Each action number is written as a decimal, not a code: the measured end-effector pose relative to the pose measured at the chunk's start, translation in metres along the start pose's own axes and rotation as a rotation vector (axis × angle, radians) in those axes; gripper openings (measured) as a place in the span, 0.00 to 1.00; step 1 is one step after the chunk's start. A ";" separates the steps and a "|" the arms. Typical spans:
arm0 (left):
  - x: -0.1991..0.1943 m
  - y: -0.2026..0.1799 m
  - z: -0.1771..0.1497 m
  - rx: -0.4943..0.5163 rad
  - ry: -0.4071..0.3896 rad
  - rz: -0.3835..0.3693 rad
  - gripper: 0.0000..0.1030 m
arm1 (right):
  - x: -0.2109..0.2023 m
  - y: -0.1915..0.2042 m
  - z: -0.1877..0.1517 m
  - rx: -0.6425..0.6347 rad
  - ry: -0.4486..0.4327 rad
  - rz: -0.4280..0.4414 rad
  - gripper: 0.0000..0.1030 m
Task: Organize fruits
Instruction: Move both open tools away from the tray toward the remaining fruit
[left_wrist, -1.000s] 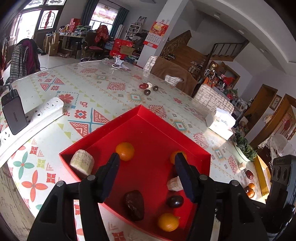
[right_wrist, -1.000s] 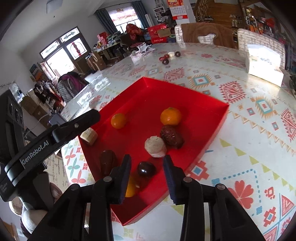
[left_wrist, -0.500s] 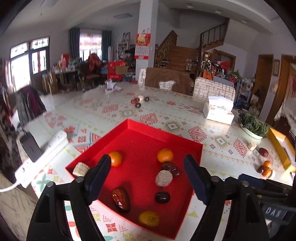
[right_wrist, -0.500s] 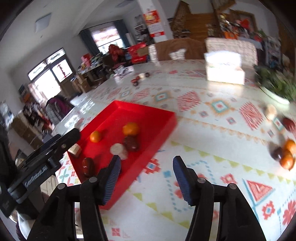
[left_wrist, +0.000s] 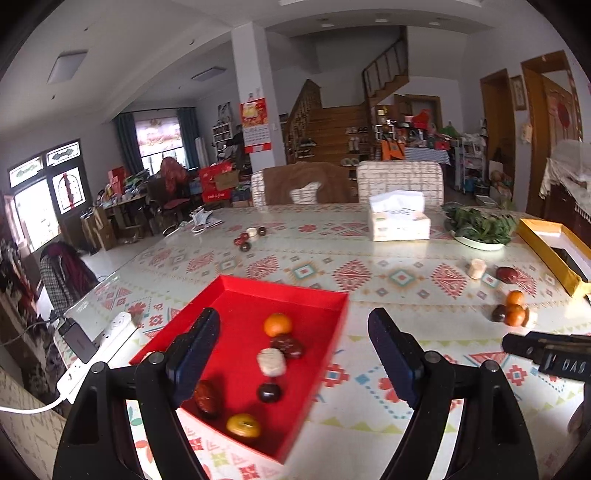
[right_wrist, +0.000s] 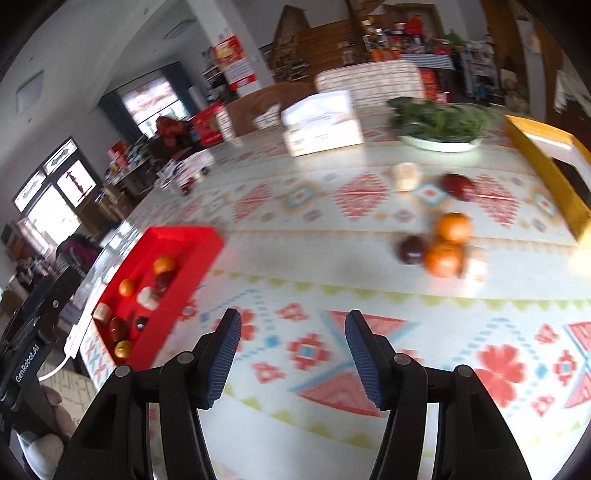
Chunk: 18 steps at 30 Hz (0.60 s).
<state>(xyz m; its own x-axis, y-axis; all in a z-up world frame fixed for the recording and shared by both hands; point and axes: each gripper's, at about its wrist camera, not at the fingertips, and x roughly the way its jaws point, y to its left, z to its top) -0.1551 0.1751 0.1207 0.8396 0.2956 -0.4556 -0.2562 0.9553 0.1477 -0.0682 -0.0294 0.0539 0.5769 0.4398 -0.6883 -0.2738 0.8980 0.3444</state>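
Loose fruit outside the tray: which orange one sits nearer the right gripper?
The orange fruit touching the dark round fruit, lower in the right wrist view. The other orange sits behind it, farther from the right gripper.

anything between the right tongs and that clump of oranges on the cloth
Nothing visible. The right tongs are open and empty, and only bare patterned tablecloth lies between them and the orange cluster.

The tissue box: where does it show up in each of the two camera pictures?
Left wrist view: the tissue box sits upper right of centre, at the table's far side.
Right wrist view: the tissue box is near the top, just above centre, blurred.
Shared landmark: the plate of greens lies immediately right of it in both.
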 end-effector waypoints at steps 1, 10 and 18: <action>-0.001 -0.004 0.000 0.006 -0.001 -0.003 0.79 | -0.004 -0.007 0.000 0.011 -0.005 -0.008 0.62; -0.006 -0.040 0.000 0.074 0.005 -0.037 0.80 | -0.034 -0.070 0.004 0.088 -0.058 -0.077 0.62; 0.011 -0.041 -0.002 -0.007 0.094 -0.204 0.79 | -0.044 -0.121 0.007 0.116 -0.059 -0.161 0.63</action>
<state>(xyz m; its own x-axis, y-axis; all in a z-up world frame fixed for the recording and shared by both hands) -0.1365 0.1397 0.1078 0.8262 0.0956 -0.5551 -0.0892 0.9953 0.0386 -0.0555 -0.1571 0.0470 0.6512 0.2860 -0.7029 -0.0854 0.9480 0.3066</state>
